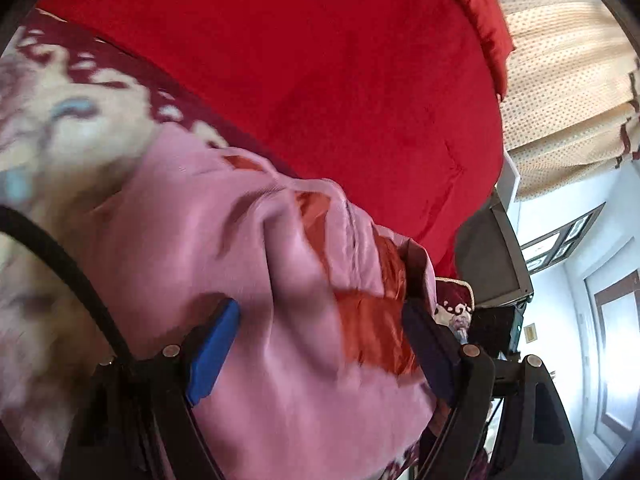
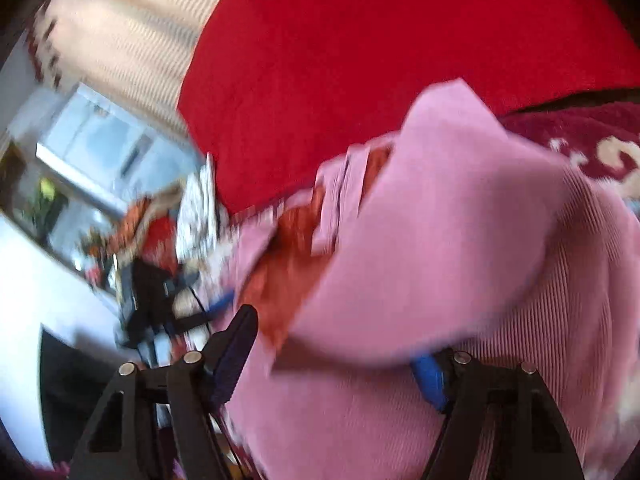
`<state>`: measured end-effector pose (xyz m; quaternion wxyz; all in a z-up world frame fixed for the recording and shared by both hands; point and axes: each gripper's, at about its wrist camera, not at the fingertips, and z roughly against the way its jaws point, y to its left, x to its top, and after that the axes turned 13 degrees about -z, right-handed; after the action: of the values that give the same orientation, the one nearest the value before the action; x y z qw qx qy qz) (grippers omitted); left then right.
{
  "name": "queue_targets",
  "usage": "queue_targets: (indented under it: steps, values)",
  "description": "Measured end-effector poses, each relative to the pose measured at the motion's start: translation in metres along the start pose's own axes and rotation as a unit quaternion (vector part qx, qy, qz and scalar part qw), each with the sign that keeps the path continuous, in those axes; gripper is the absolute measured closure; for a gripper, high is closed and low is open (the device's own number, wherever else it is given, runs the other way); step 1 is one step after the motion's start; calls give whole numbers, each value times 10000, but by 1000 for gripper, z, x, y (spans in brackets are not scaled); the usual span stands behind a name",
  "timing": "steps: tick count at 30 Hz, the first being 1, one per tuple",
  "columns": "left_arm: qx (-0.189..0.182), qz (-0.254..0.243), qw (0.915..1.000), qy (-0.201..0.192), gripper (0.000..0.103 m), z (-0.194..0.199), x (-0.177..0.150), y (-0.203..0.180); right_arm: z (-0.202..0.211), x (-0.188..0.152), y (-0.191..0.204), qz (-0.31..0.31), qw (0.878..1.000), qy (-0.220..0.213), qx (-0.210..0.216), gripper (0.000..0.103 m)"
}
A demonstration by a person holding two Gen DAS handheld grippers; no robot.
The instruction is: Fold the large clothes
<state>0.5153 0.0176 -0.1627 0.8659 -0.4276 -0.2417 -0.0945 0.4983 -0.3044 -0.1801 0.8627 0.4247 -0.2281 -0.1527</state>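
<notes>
A large pink garment [image 1: 224, 240] with an orange-red satin lining [image 1: 372, 332] lies bunched on a patterned cream and maroon blanket [image 1: 60, 128]. My left gripper [image 1: 320, 344] is open, its blue-padded fingers [image 1: 212, 356] spread wide with the pink cloth between them. In the right wrist view the same pink ribbed garment [image 2: 460, 240] fills the foreground, its orange lining [image 2: 288, 264] showing. My right gripper [image 2: 336, 360] is open too, its fingers wide apart with cloth lying between them. The frames are blurred.
A red blanket [image 1: 320, 60] covers the bed behind the garment; it also shows in the right wrist view [image 2: 400, 40]. Beige dotted curtains [image 1: 568, 80] hang at the right. A dark chair or stand [image 1: 492, 252] and a cluttered shelf [image 2: 120, 220] lie beyond the bed edge.
</notes>
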Motion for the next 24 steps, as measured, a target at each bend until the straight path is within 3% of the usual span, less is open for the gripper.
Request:
queue_targets:
  steps: [3, 5, 7, 10, 16, 18, 20, 22, 24]
  values:
    - [-83, 139, 9997, -198, 20, -14, 30, 0, 3, 44, -11, -530, 9967, -541, 305, 29]
    - [-61, 355, 9979, -545, 20, -14, 52, 5, 16, 64, -24, -1050, 9871, -1082, 542, 28]
    - [12, 446, 9941, -988, 20, 2, 64, 9, 42, 75, -42, -1441, 9676, -1894, 848, 28]
    - [372, 328, 9911, -1239, 20, 25, 62, 13, 71, 73, -65, -1856, 9483, -2356, 1037, 27]
    - [1090, -3, 9895, -945, 20, 59, 9, 17, 115, 34, -71, -1280, 9642, -2313, 210, 27]
    - [1376, -190, 9866, -855, 20, 68, -8, 10, 116, 16, -58, -915, 9743, -2034, -325, 27]
    - [1439, -346, 9854, -839, 20, 76, -29, 5, 120, 1, -55, -530, 9799, -1816, -638, 28]
    - [1638, -407, 9828, -751, 20, 75, -41, -2, 107, -16, -41, -69, 9792, -1537, -1323, 29]
    - [1608, -408, 9836, -706, 20, 73, -50, -4, 97, -21, -39, -1, 9754, -1369, -1728, 29]
